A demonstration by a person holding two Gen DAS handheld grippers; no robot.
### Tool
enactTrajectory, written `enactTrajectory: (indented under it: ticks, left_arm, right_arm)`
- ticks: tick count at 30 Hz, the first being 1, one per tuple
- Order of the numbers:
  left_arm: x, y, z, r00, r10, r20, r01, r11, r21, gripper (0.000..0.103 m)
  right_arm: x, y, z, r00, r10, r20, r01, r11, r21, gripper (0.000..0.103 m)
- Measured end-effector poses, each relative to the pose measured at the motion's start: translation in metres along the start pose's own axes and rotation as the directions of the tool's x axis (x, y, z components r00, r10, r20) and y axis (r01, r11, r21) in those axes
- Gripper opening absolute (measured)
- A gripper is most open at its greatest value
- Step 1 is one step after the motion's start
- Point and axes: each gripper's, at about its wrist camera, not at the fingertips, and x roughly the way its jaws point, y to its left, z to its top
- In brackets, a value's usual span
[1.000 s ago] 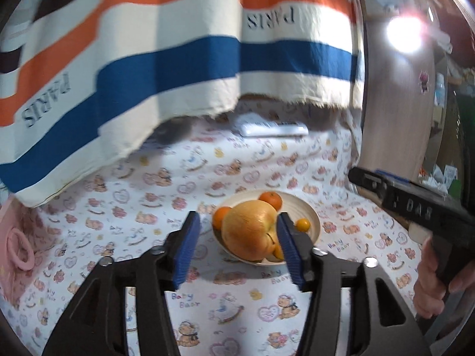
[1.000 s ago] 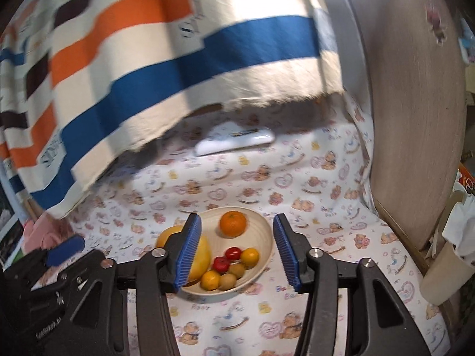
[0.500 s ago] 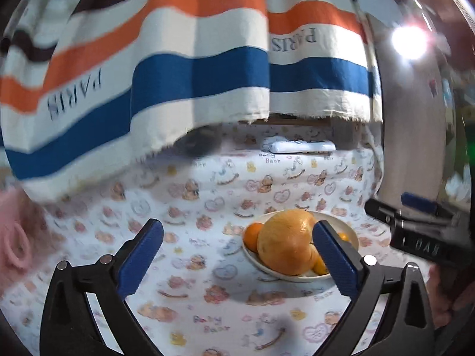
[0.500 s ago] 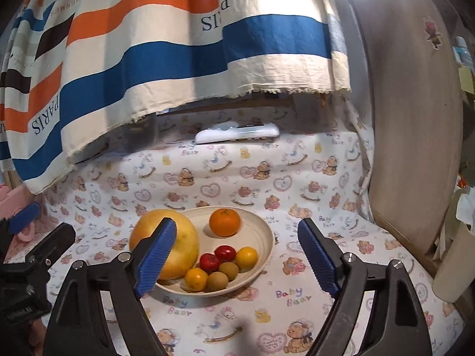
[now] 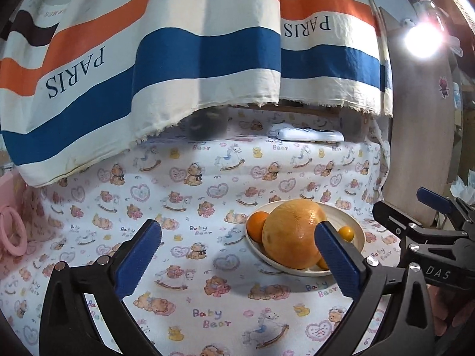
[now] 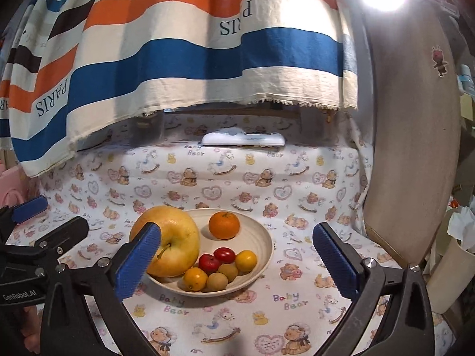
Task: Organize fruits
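Observation:
A cream plate (image 6: 261,237) on the bear-print cloth holds a big yellow pomelo (image 6: 175,243), an orange (image 6: 224,225), two red cherry tomatoes (image 6: 216,258), two small yellow-orange fruits (image 6: 246,261) and two brown ones (image 6: 218,281). My right gripper (image 6: 234,262) is open and empty, hovering in front of the plate. In the left wrist view the plate (image 5: 354,234) lies right of centre, with the pomelo (image 5: 294,243) and the orange (image 5: 256,227) in it. My left gripper (image 5: 237,262) is open and empty, left of the plate.
A striped PARIS cloth (image 5: 178,59) hangs over the back. A white remote (image 6: 243,139) lies at the far edge beneath it. A wooden panel (image 6: 415,148) stands on the right, a cream bin (image 6: 451,276) beside it. A pink ring (image 5: 12,233) sits far left.
Both grippers have opened wide from a narrow gap. The left gripper has shifted left, so the plate now sits toward its right finger. The right gripper has drawn nearer the plate.

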Motion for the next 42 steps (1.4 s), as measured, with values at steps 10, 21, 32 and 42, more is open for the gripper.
enactTrajectory:
  ticks: [10, 21, 32, 42]
  left_arm:
    - [0.0003, -0.0002, -0.0002, 1.000, 0.012, -0.002, -0.012, 1.000, -0.003, 0.103]
    - [0.0007, 0.0029, -0.0002, 1.000, 0.012, -0.003, -0.012, 1.000, -0.007, 0.103]
    - [0.0000, 0.0031, -0.0008, 1.000, 0.006, -0.007, -0.007, 1.000, -0.007, 0.103]
    - [0.0002, 0.0033, -0.0017, 1.000, 0.007, -0.008, -0.007, 1.000, -0.009, 0.103]
  right_arm:
    - [0.0003, 0.0000, -0.0008, 1.000, -0.004, -0.002, 0.004, 1.000, 0.002, 0.103]
    - [0.0003, 0.0007, -0.0006, 1.000, -0.005, -0.002, 0.005, 1.000, 0.002, 0.103]
    - [0.0009, 0.0002, -0.0003, 1.000, -0.004, -0.004, 0.004, 1.000, 0.002, 0.103]
    - [0.0022, -0.0008, -0.0005, 1.000, -0.004, -0.005, 0.004, 1.000, 0.002, 0.103]
